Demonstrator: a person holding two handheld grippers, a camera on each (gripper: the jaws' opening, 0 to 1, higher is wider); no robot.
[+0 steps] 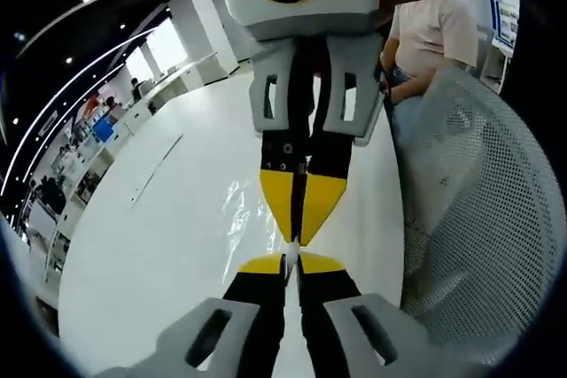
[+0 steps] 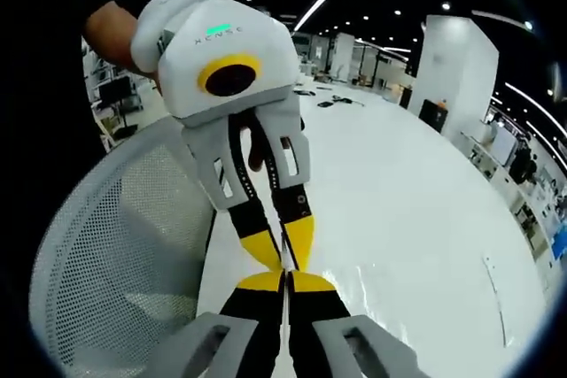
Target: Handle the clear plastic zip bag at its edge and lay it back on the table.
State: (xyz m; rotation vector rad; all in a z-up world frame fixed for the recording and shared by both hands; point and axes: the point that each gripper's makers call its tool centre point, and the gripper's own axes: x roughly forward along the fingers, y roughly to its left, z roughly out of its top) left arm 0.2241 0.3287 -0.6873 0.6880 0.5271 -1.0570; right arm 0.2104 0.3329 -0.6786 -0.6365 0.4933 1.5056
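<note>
Both my claws meet tip to tip over the white counter (image 1: 133, 254), each pressed together on the same thin edge of the clear plastic zip bag (image 1: 244, 205). In the left gripper view my left claw (image 1: 291, 265) rises from the bottom w/ yellow tips nipped shut, and the right claw (image 1: 299, 229) comes down from the top, also closed, the two nearly touching at the pinch. In the right gripper view it's mirrored: right claw (image 2: 285, 279) at the bottom, left claw (image 2: 285, 258) above it, bag film (image 2: 372, 285) glinting just beside them. The bag is see-through, so I can't tell exactly how much of it hangs off the counter vs lies on it; the shiny wrinkles seem close to the surface. A mesh chair back (image 1: 478, 210) stands at the counter's side, and a person (image 1: 438, 33) is behind it.

Progress, as I judge it: edge grip is done, bag is in hand. Left to do: lower it flat, let go w/ both claws, pull away
</note>
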